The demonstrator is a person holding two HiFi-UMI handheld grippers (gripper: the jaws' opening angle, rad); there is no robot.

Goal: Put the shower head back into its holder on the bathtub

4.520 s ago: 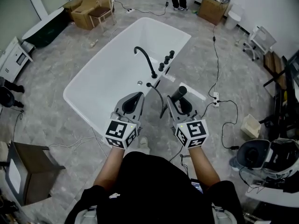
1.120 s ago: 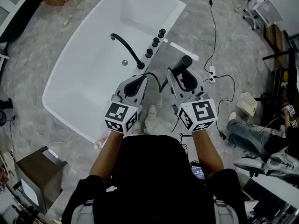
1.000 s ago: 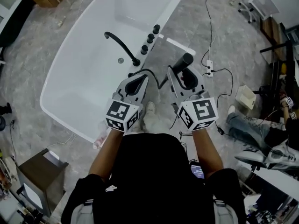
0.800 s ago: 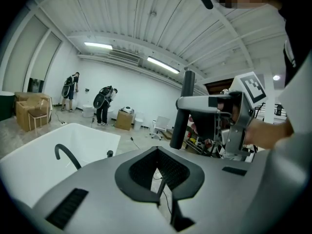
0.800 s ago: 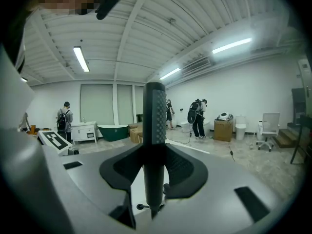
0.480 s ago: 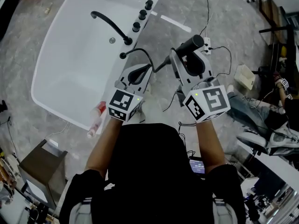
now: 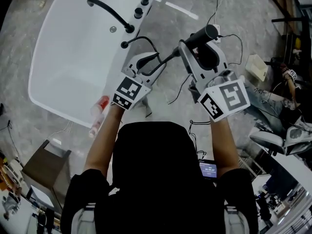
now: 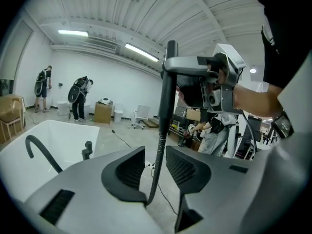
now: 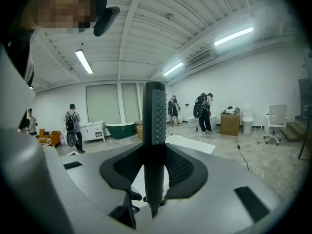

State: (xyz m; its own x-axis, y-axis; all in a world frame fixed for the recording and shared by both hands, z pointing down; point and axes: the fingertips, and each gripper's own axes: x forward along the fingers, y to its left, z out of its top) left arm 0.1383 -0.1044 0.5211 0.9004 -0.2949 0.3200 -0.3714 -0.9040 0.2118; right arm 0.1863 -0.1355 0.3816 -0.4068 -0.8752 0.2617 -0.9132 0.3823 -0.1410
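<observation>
Right gripper (image 9: 155, 169) pinched the black cylindrical shower head (image 9: 154, 130) over the floor beside the white bathtub (image 7: 73, 57). Left gripper (image 8: 156, 167) jaws had just been opening, with the black flexible hose (image 8: 165, 116) loose between them. Risk: unguided slack might snag and tug the head askew.

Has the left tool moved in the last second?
Yes. The left tool sits farther from the black faucet, drawn back toward the person; its jaws have just been opening, the hose between them.

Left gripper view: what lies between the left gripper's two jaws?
The black shower hose runs up through the gap, seen in the left gripper view. The left gripper has just been opening its jaws, which do not clamp it.
</observation>
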